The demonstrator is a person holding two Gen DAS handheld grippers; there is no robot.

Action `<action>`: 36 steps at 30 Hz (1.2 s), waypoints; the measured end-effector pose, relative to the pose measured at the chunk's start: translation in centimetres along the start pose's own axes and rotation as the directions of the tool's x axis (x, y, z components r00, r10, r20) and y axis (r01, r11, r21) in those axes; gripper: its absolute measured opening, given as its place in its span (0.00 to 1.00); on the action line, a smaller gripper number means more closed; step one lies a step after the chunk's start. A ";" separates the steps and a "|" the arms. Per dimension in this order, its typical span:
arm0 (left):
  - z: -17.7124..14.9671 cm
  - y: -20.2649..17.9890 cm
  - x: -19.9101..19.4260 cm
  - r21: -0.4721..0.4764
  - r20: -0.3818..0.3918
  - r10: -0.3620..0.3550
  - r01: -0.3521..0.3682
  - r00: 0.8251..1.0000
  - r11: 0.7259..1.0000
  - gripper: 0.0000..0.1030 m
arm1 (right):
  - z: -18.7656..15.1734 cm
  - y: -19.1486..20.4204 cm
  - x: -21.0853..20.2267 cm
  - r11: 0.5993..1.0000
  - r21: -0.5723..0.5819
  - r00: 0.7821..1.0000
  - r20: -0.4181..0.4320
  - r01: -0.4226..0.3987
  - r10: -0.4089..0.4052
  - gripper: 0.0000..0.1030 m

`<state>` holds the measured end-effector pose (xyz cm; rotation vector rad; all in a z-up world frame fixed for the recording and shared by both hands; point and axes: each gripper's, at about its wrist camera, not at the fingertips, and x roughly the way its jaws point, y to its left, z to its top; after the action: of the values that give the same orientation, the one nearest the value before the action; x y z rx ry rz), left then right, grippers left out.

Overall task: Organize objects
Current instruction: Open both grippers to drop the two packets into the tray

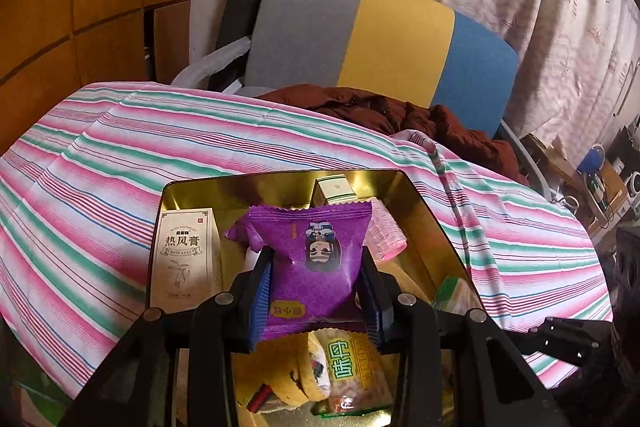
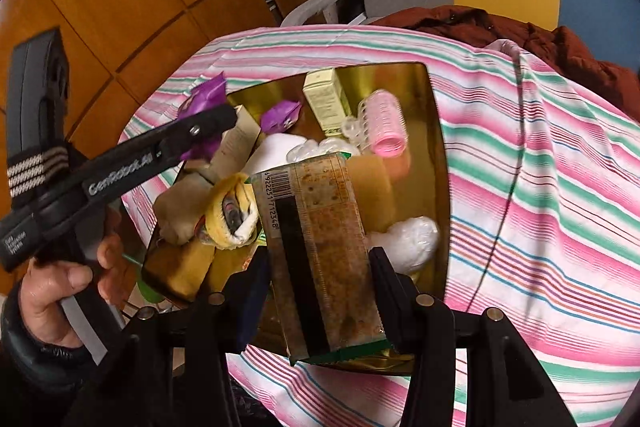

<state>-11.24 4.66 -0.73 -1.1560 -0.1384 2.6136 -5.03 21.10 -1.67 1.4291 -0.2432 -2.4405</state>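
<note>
A purple snack packet (image 1: 316, 267) sits pinched between the two blue-padded fingers of the left gripper (image 1: 316, 291), held above the gold tin (image 1: 424, 203) that lies on the striped pink, green and white cloth (image 1: 100, 163). The right gripper (image 2: 324, 291) is clamped on a long green-edged cracker packet (image 2: 324, 251), barcode end pointing away, over the near part of the same tin.

The tin is crowded. Along its left wall lies a pale box with printed characters (image 1: 186, 259); at the far wall stands a small cream-and-green box (image 1: 334, 189), and beside it a pink hair roller (image 2: 386, 123). Under the purple packet there is a rolled yellow sock (image 1: 304, 375) and another green-lettered snack bag (image 1: 352, 367). From the right wrist view, a white crumpled plastic bag (image 2: 408, 237) rests near the tin's right wall, just beside the cracker packet, and a tan sponge-like block (image 2: 370, 187) lies between it and the roller. A second purple wrapper (image 2: 280, 115) shows deeper in.

A hand (image 2: 68, 279) grips the left gripper's handle at the tin's left side. Behind the table stands a grey, yellow and blue chair back (image 1: 380, 47) with a dark red jacket (image 1: 400, 111) heaped in front.
</note>
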 end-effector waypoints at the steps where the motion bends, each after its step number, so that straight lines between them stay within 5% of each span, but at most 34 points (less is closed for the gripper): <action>1: 0.0 0.0 0.1 0.002 -0.001 0.002 -0.002 1.000 1.000 0.38 | 0.0 0.0 0.2 1.000 -0.004 1.000 -0.004 0.000 0.000 0.49; 12: -0.9 -0.4 1.3 0.010 -0.039 0.051 -0.050 0.998 0.999 0.47 | -0.9 0.2 2.1 0.999 -0.025 0.999 -0.039 0.027 -0.028 0.51; 27: -2.3 -1.9 -1.6 0.061 0.038 0.111 -0.114 0.993 0.992 0.47 | -2.1 0.1 3.5 0.990 -0.064 0.991 -0.052 0.124 -0.127 0.53; 36: -3.3 -2.3 -2.8 0.078 0.062 0.126 -0.130 0.990 0.988 0.48 | -2.4 0.8 2.1 0.981 -0.065 0.983 0.021 0.185 -0.184 0.66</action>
<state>-6.50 6.00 -0.53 -1.0968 0.0322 2.7373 -3.81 19.63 -4.34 1.4647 -0.0321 -2.5795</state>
